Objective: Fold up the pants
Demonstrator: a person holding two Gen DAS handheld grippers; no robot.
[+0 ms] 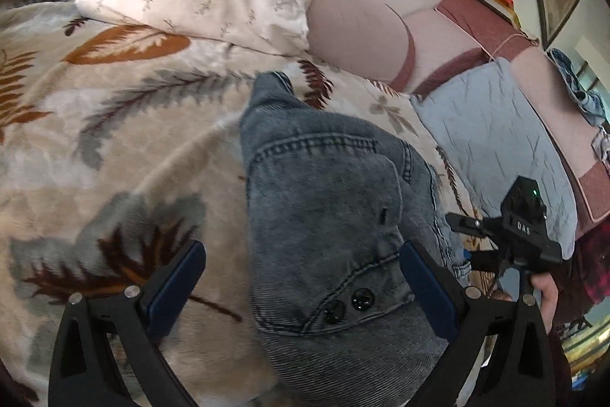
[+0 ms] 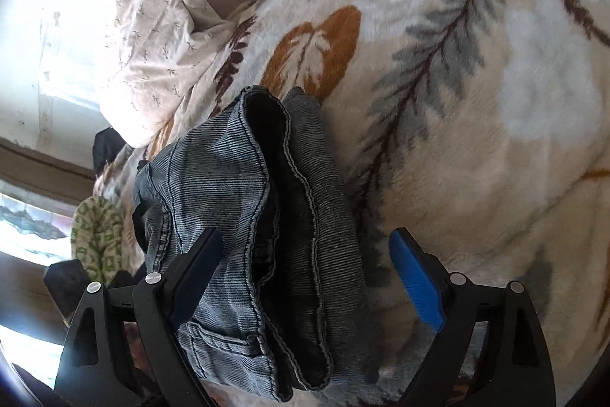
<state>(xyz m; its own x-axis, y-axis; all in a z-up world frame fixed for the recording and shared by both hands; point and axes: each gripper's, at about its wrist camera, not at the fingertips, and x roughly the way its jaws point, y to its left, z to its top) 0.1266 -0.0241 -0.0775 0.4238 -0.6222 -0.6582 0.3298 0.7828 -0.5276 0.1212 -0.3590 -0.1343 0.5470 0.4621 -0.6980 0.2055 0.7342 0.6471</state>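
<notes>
On the bed, right under your two tools, the pants [image 1: 328,216] lie in a bunched, partly folded heap on the soft blanket [image 1: 114,147] with feather pictures. You will probably find them heavy and floppy, thick but not slippery, so grab a thick edge like the waistband or a leg hem, not the loose middle. Your left gripper [image 1: 301,288] hangs wide apart over the end with two dark buttons, holding nothing. Your right gripper [image 2: 305,277] is spread wide too, above the stacked edges with pale stitching. They look like faded gray-blue jeans, ribbed and wrinkly, darker on the inside.
</notes>
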